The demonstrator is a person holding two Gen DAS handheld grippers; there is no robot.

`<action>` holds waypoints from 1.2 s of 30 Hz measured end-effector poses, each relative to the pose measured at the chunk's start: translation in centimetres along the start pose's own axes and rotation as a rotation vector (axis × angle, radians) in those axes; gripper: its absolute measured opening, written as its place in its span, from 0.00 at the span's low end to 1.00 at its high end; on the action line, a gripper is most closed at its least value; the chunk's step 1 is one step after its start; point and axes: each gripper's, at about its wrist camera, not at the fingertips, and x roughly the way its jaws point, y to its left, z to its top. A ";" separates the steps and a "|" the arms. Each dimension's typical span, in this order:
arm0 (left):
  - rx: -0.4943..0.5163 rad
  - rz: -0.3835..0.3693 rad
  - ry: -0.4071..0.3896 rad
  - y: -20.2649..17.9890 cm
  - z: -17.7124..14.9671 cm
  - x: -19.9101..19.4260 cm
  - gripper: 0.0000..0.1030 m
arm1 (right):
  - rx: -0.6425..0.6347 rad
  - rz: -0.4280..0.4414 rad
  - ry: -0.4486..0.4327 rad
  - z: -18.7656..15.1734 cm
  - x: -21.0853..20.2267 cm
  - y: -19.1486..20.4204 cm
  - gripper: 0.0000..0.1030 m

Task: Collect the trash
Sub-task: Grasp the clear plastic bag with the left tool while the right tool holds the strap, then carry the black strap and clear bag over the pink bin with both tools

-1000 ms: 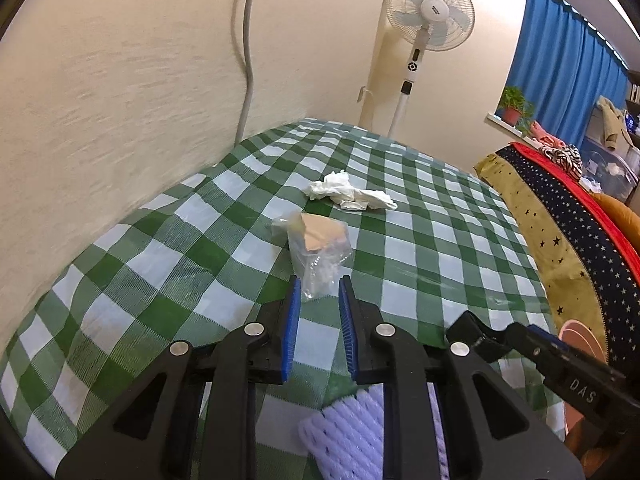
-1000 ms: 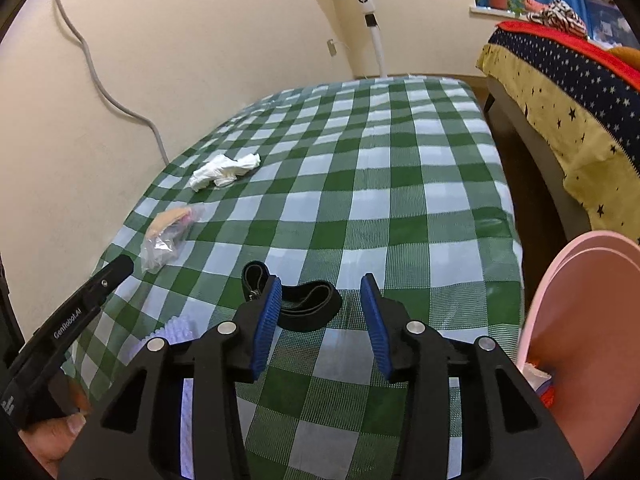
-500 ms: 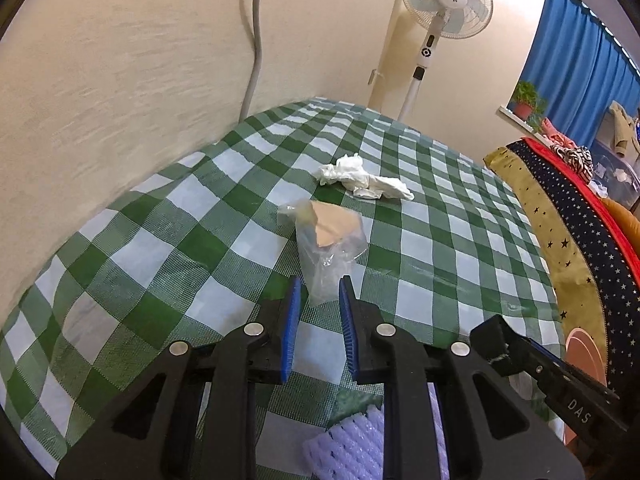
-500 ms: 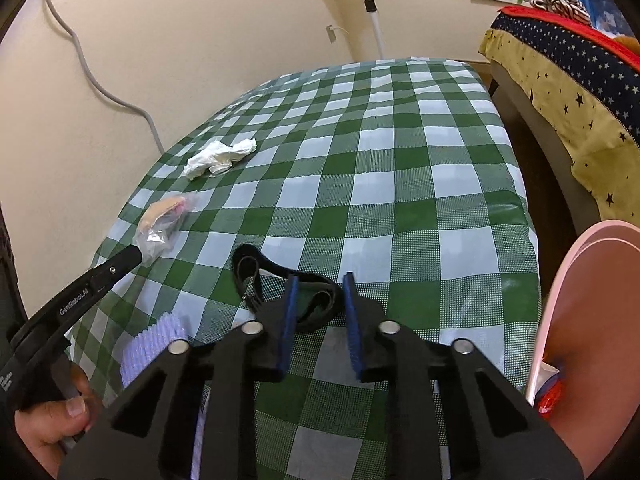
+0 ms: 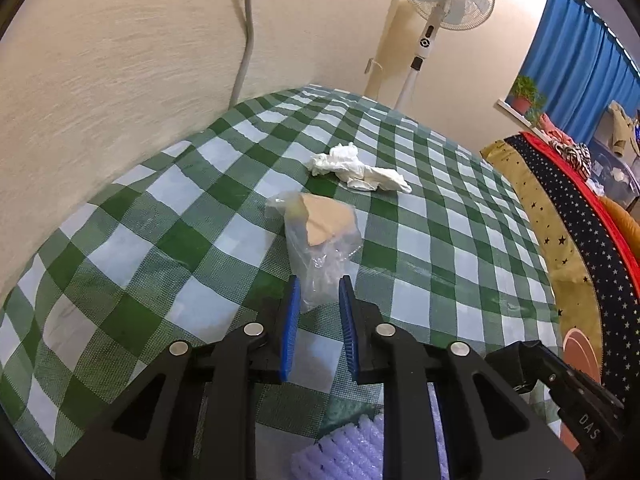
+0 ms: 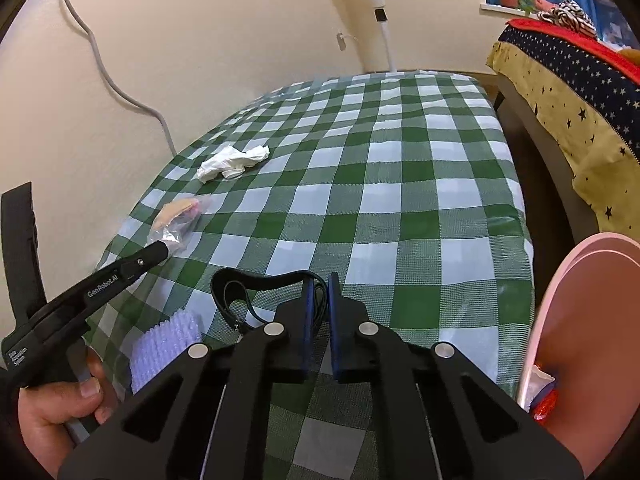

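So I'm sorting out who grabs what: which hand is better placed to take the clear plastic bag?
Left. The left gripper already has the plastic bag's near end between its closing fingers. The right gripper sits farther off and is shut on the black strap.

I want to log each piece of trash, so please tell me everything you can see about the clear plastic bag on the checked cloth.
The bag is thin, crumpled clear plastic with a tan, card-like piece inside; the right view also shows something pink in it. It lies on the cloth near the wall side, in front of the tissue and apart from it. Its near end lies between the blue pads of the left tool, whose jaws are closing; whether the pads press it cannot be told.
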 end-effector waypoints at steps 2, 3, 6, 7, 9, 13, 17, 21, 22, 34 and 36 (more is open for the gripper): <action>0.006 -0.006 -0.005 -0.1 0.0 -0.2 0.13 | 0.001 -0.003 -0.010 0.1 -0.4 -0.1 0.07; 0.011 -0.014 -0.009 -0.3 0.0 -0.3 0.11 | 0.002 -0.004 -0.014 0.1 -0.6 -0.2 0.07; 0.045 -0.020 -0.025 -0.9 0.0 -1.0 0.06 | 0.004 -0.013 -0.032 0.3 -1.4 -0.4 0.07; 0.058 -0.023 -0.030 -1.3 -0.1 -1.3 0.06 | 0.004 -0.017 -0.040 0.4 -1.7 -0.4 0.07; 0.076 -0.030 -0.037 -1.8 -0.1 -1.8 0.06 | 0.000 -0.023 -0.056 0.5 -2.4 -0.4 0.07; 0.106 -0.040 -0.056 -2.7 -0.3 -3.2 0.05 | -0.013 -0.037 -0.082 0.7 -3.6 -0.2 0.07; 0.129 -0.057 -0.069 -3.3 -0.5 -4.5 0.04 | -0.015 -0.054 -0.101 0.7 -5.0 -0.2 0.07; 0.148 -0.069 -0.080 -3.7 -1.0 -5.9 0.02 | -0.007 -0.065 -0.117 0.4 -6.4 -0.3 0.07; 0.151 -0.072 -0.081 -3.7 -1.1 -6.2 0.02 | -0.006 -0.068 -0.123 0.3 -6.8 -0.3 0.07; 0.135 -0.130 -0.055 -3.0 -3.2 -8.0 0.01 | 0.000 -0.089 -0.166 -0.7 -10.6 -0.4 0.07; 0.143 -0.140 -0.070 -3.1 -3.1 -8.6 0.01 | -0.001 -0.094 -0.174 -0.7 -11.1 -0.5 0.07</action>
